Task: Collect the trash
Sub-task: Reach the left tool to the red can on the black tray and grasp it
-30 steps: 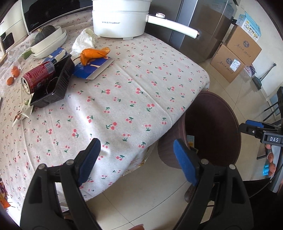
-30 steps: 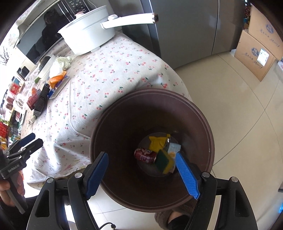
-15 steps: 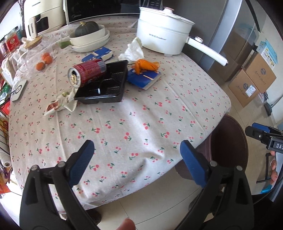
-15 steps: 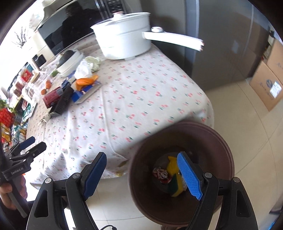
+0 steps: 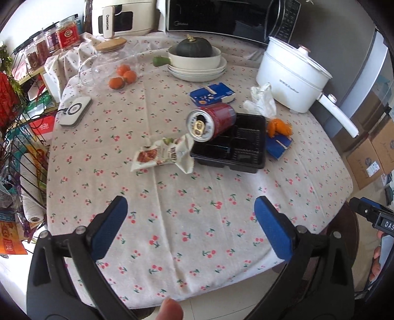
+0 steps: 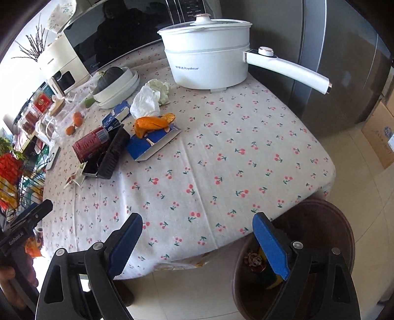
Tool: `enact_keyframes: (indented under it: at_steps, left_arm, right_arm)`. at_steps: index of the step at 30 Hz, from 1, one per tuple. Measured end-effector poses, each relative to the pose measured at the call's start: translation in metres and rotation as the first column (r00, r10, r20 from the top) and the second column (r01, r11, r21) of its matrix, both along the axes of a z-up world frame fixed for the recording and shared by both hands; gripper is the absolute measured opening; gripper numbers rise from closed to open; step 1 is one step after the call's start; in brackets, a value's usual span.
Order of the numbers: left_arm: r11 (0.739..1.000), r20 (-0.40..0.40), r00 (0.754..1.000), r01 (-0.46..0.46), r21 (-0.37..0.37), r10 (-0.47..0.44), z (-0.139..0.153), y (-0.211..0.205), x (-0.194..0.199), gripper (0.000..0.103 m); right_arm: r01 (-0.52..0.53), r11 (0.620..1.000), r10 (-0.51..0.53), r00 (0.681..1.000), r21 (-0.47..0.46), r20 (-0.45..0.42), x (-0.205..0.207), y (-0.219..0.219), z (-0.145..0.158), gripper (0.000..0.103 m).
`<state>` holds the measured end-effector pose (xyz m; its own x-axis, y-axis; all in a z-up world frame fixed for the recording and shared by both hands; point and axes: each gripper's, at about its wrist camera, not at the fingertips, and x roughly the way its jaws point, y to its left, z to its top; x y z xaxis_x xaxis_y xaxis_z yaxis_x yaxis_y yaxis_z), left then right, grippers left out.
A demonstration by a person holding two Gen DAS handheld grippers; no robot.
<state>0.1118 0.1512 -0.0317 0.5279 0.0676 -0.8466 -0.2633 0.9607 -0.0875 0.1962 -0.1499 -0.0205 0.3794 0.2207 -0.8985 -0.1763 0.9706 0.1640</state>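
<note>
Item: my left gripper [image 5: 190, 221], jaws spread, empty, lower frame. Item: my right gripper [image 6: 197, 236], likewise, over the brown bin [image 6: 344, 236] for drops. Trash, frame centre: red can [image 5: 211, 121] tipped on black tray [image 5: 236, 150], snack wrapper [image 5: 162, 153] beside.

You're working in a home kitchen. A microwave [image 5: 231, 19], a white electric pot [image 6: 206, 51] and a steel fridge [image 6: 339, 61] surround the cherry-print tablecloth [image 5: 197, 209].

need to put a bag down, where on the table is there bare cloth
Bare cloth: the whole near stretch between the black tray and the table edge, and the right side below the white pot. Crowded: the far-left cluster of red can, snack wrapper, orange peel, tissue and bowls.
</note>
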Motion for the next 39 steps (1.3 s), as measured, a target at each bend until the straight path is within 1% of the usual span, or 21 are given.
enact_keyframes:
  at_steps: [4, 6, 10, 12, 13, 15, 17, 19, 21, 22, 23, 24, 25, 26, 28, 32, 34, 37, 39]
  left_arm:
    - [0.999, -0.039, 0.999, -0.027, 0.022, 0.028, -0.012, 0.017, 0.01, 0.102]
    - [0.999, -0.049, 0.998, -0.024, 0.022, 0.026, -0.013, 0.019, 0.018, 0.102]
    - [0.999, -0.067, 0.997, 0.031, -0.023, -0.032, -0.012, 0.017, 0.049, 0.102]
    - [0.997, -0.067, 0.995, 0.068, -0.029, -0.07, -0.009, 0.015, 0.067, 0.102]
    - [0.996, -0.068, 0.994, 0.089, -0.014, -0.09, -0.008, 0.013, 0.078, 0.102]
    - [0.992, -0.084, 0.99, 0.117, 0.039, -0.114, -0.007, 0.011, 0.099, 0.102]
    - [0.989, -0.115, 0.985, 0.138, 0.058, -0.13, -0.012, 0.01, 0.121, 0.102]
    - [0.989, -0.161, 0.977, 0.145, 0.021, -0.14, -0.022, 0.011, 0.139, 0.102]
    - [0.989, -0.186, 0.971, 0.147, -0.015, -0.148, -0.032, 0.012, 0.151, 0.097]
    - [0.988, -0.194, 0.969, 0.15, -0.022, -0.151, -0.036, 0.012, 0.155, 0.092]
    - [0.988, -0.2, 0.967, 0.153, -0.027, -0.155, -0.039, 0.011, 0.156, 0.086]
    - [0.987, -0.202, 0.966, 0.155, -0.034, -0.158, -0.042, 0.01, 0.156, 0.083]
    - [0.987, -0.2, 0.967, 0.153, -0.049, -0.16, -0.043, 0.01, 0.156, 0.076]
    - [0.987, -0.199, 0.967, 0.149, -0.065, -0.159, -0.044, 0.01, 0.155, 0.066]
    - [0.986, -0.2, 0.967, 0.146, -0.082, -0.16, -0.045, 0.009, 0.149, 0.063]
    - [0.988, -0.166, 0.975, 0.139, -0.069, -0.149, -0.038, 0.01, 0.128, 0.057]
    - [0.99, -0.145, 0.982, 0.107, -0.097, -0.121, -0.033, 0.015, 0.113, 0.057]
    - [0.986, -0.123, 0.99, 0.048, -0.16, -0.068, -0.026, 0.029, 0.089, 0.056]
    - [0.987, -0.114, 0.993, 0.018, -0.162, -0.037, -0.022, 0.037, 0.074, 0.056]
  right_arm:
    - [-0.01, 1.0, 0.01, 1.0, -0.01, -0.023, 0.011, 0.017, -0.011, 0.092]
    - [-0.012, 1.0, 0.011, 0.999, -0.007, -0.035, 0.017, 0.021, -0.014, 0.092]
    - [0.003, 1.0, -0.003, 0.999, -0.004, -0.049, 0.028, 0.026, -0.021, 0.092]
    - [0.015, 1.0, -0.015, 0.998, 0.001, -0.058, 0.034, 0.025, -0.024, 0.092]
    - [0.02, 1.0, -0.02, 0.998, 0.003, -0.062, 0.038, 0.025, -0.025, 0.092]
    - [0.027, 1.0, -0.027, 0.997, 0.003, -0.067, 0.043, 0.024, -0.027, 0.092]
    - [0.032, 0.999, -0.032, 0.997, -0.004, -0.069, 0.048, 0.023, -0.029, 0.092]
    - [0.036, 0.999, -0.037, 0.997, -0.017, -0.072, 0.051, 0.02, -0.031, 0.092]
    - [0.044, 0.999, -0.046, 0.996, -0.032, -0.072, 0.054, 0.017, -0.033, 0.092]
    - [0.048, 0.998, -0.05, 0.996, -0.036, -0.073, 0.055, 0.015, -0.034, 0.092]
    - [0.051, 0.998, -0.053, 0.996, -0.038, -0.074, 0.057, 0.014, -0.034, 0.092]
    - [0.052, 0.998, -0.055, 0.996, -0.039, -0.076, 0.058, 0.013, -0.035, 0.092]
    - [0.052, 0.998, -0.055, 0.995, -0.041, -0.078, 0.059, 0.013, -0.036, 0.092]
    - [0.051, 0.998, -0.054, 0.995, -0.044, -0.079, 0.059, 0.013, -0.037, 0.092]
    - [0.044, 0.998, -0.048, 0.995, -0.047, -0.082, 0.06, 0.015, -0.039, 0.092]
    - [0.028, 0.999, -0.03, 0.996, -0.018, -0.089, 0.06, 0.027, -0.041, 0.092]
    - [0.02, 1.0, -0.02, 0.996, 0.007, -0.087, 0.06, 0.036, -0.041, 0.092]
    - [0.004, 0.999, 0.0, 0.997, 0.05, -0.077, 0.062, 0.052, -0.04, 0.092]
    - [-0.012, 0.997, 0.018, 0.997, 0.075, -0.073, 0.062, 0.065, -0.041, 0.092]
